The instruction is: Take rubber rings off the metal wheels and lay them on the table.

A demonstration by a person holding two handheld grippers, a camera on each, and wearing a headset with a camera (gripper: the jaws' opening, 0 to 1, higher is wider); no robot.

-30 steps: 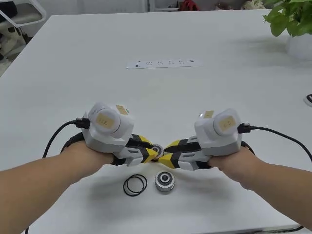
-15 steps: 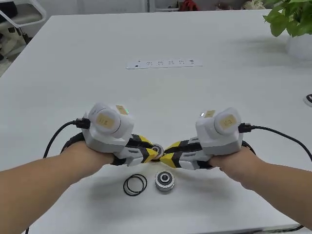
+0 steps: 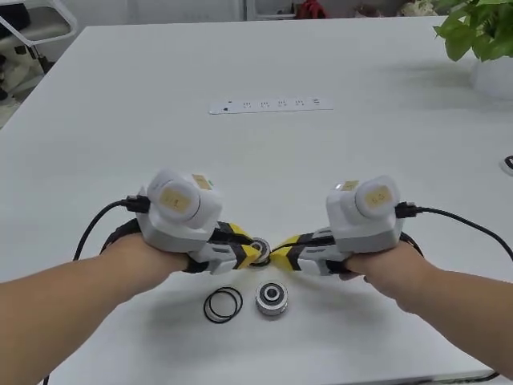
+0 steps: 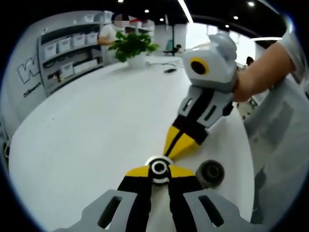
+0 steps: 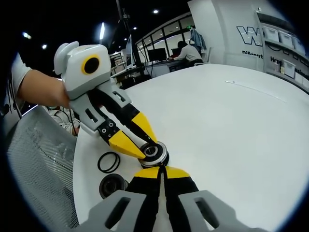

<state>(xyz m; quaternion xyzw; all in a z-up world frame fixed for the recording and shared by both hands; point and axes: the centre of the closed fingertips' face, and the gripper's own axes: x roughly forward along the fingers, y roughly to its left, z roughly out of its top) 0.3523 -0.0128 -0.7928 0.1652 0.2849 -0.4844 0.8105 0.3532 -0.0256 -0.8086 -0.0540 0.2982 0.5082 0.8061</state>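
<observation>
Two rubber rings (image 3: 222, 305) lie just left of the loose wheel (image 3: 271, 297) on the table (image 3: 321, 144). Just above that wheel, the left gripper (image 3: 252, 253) clamps a second metal wheel (image 3: 259, 248). The right gripper (image 3: 277, 253), jaws together, noses its rim. Any ring there is probably thin, stretchy and slippery, so pinch its edge.

A: Far centre?
B: White power strip (image 3: 271, 104), lying flat, long side running left to right.
A: Far right?
B: Green leafy plant (image 3: 478, 28) in a white pot (image 3: 493, 76).
A: Far left?
B: White chair (image 3: 36, 28), partly cut off.
A: Beyond?
B: Wall shelves (image 4: 67, 50) holding bins; seated person (image 5: 187, 50) at a distant desk.
</observation>
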